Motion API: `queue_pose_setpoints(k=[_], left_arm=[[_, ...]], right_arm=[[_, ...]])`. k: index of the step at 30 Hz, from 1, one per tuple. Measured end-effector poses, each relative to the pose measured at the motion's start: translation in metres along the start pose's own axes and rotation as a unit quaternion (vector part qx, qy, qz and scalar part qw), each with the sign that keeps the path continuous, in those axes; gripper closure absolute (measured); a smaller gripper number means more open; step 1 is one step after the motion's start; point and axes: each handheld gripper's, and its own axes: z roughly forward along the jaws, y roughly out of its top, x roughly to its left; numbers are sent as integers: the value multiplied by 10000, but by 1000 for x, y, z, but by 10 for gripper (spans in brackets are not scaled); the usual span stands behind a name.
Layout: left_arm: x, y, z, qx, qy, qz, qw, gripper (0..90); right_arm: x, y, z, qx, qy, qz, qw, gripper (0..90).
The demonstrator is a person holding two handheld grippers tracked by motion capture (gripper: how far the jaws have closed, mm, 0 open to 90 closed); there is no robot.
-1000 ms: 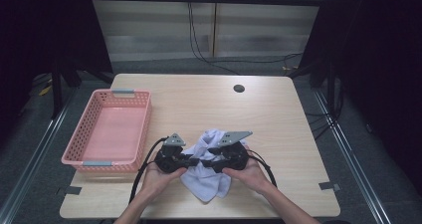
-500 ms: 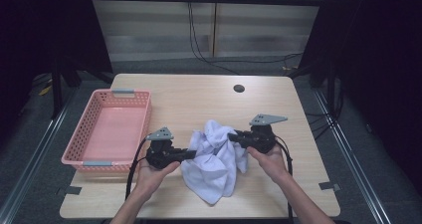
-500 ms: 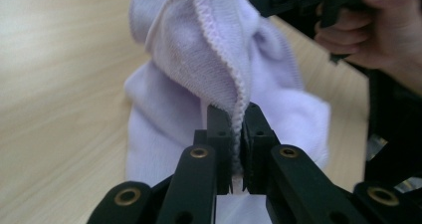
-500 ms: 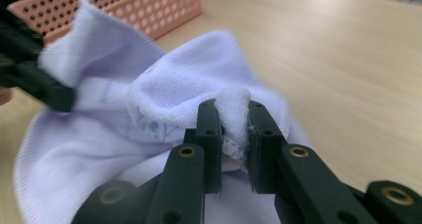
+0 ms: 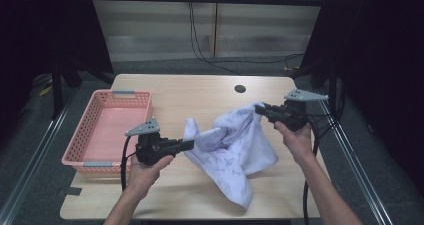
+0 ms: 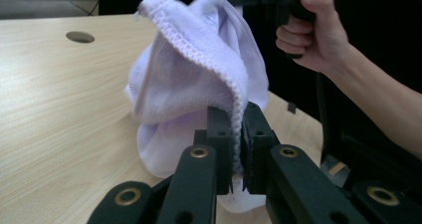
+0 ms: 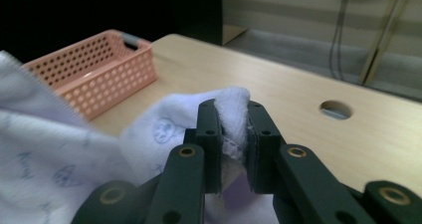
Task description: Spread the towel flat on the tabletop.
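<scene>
White cloth point(image 5: 232, 147) stretched between the two grippers above the wooden table point(image 5: 200, 92), with its lower corner hanging down to the tabletop near the front edge. Left gripper point(image 5: 191, 144) clamped on one edge of the cloth, the hem pinched tight between the black jaws, seen clearly in the left gripper view point(image 6: 238, 134). Right gripper point(image 5: 259, 108) clenched on the opposite corner, held higher and further to the right, a thick fold of fabric squeezed between its jaws in the right gripper view point(image 7: 233, 129); jaws of this one just closed further on the fabric. Pink basket point(image 5: 82, 152) standing at the left side of the table, well apart from the cloth. Middle of the cloth folded on itself, so full shape hard to judge; lower part cut off by the jaws in both gripper views. Fabric soft and knitted, pale white with a light violet tint, small blue printed figures on it, too small to read, and a stitched border along the edge.
</scene>
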Motion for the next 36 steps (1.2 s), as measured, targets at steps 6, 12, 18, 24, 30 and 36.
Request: queue_pose_setpoints(k=[6, 12, 18, 24, 30, 36], left_arm=[[-8, -3, -21, -8, 66, 15, 10000, 850], [-2, -22, -30, 286, 315, -107, 9990, 846], [9, -45, -29, 642, 447, -299, 9965, 773], [7, -46, -33, 638, 584, -310, 9958, 549], [3, -44, -38, 576, 675, -275, 9957, 486], [-6, -44, -52, 530, 780, -192, 9954, 472]], right_arm=[[-25, 40, -18, -257, -427, -29, 9988, 799], [-40, 67, -12, -263, -712, -101, 9971, 799], [-58, 46, 14, 149, -935, -80, 9955, 663], [-61, 28, 11, 204, -1094, -44, 9938, 477], [-44, 10, -3, 269, -869, -82, 9958, 432], [-10, -53, -4, 767, -121, -2, 9970, 501]])
